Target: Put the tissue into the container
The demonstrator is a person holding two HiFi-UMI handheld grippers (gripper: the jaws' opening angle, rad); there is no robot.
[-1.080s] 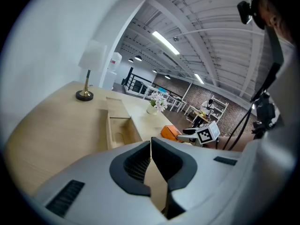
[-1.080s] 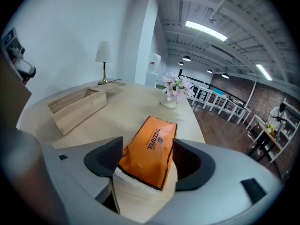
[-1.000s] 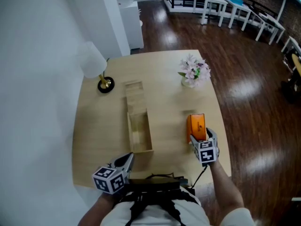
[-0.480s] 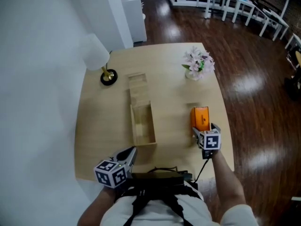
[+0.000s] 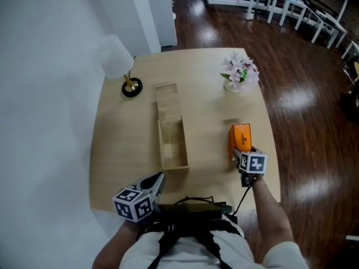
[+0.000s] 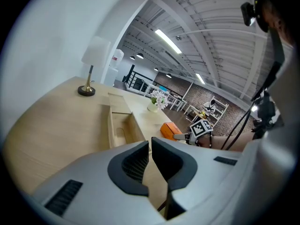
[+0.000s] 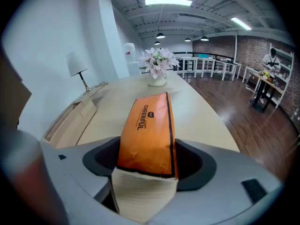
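An orange tissue pack lies flat near the right edge of the table. My right gripper is at its near end, and its jaws are closing with the pack between them, both pads against its sides. The container is an open wooden box at the table's middle, to the left of the pack; nothing shows inside it. My left gripper hovers at the table's front edge, just short of the box's near end, and its jaws stand together with nothing between them.
The box's flat wooden lid lies just beyond the box. At the back left stands a lamp with a white shade. A vase of pink flowers is at the back right. Dark wood floor lies past the table's right edge.
The right gripper stays at the pack's near end. The head view has shifted slightly, so the table sits a little higher and to the right. The left gripper has hardly moved.
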